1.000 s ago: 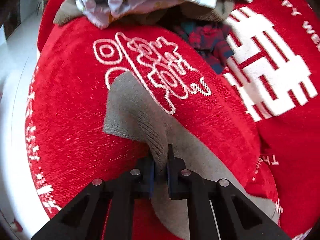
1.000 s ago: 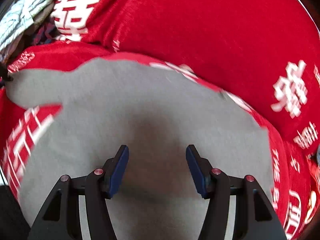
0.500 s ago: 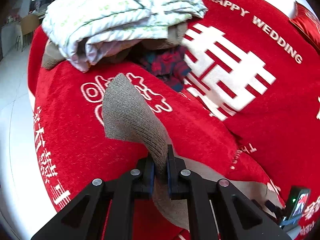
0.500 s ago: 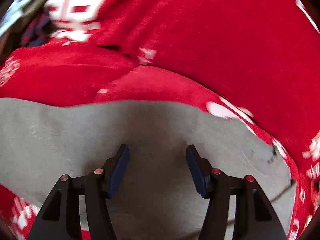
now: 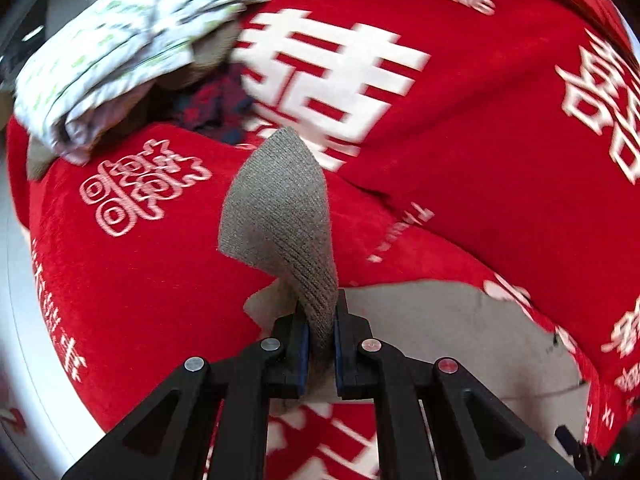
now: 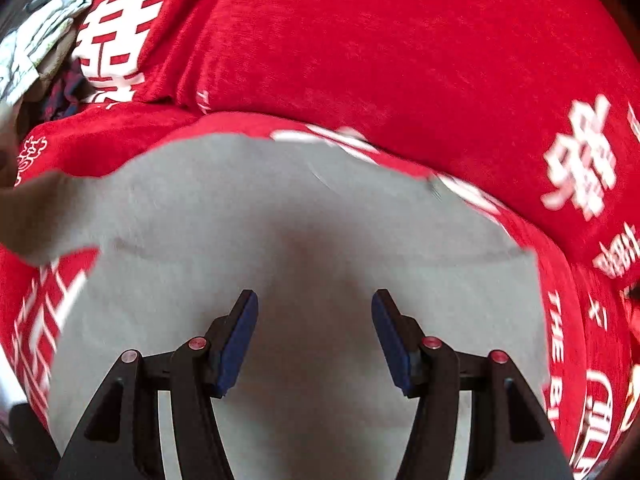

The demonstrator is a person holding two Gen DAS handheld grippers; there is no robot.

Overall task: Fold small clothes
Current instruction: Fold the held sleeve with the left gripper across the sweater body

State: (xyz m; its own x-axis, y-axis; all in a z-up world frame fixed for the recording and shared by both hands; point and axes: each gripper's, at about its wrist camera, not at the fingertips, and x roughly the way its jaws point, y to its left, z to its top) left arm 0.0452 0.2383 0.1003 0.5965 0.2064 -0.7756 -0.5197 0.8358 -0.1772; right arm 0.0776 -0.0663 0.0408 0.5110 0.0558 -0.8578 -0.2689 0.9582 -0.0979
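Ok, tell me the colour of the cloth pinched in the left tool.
Grey-brown knit cloth; the left wrist view shows it best.

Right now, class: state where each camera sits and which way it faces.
Left wrist: behind the left gripper, facing down at the grey garment corner it pinches.
Right wrist: behind the open right gripper, facing down over the garment's flat body.
Shared: grey garment, red cover, clothes pile.

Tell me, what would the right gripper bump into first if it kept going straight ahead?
Most likely the grey garment. The right gripper points down at it with open jaws and nothing between, though depth is hard to judge.
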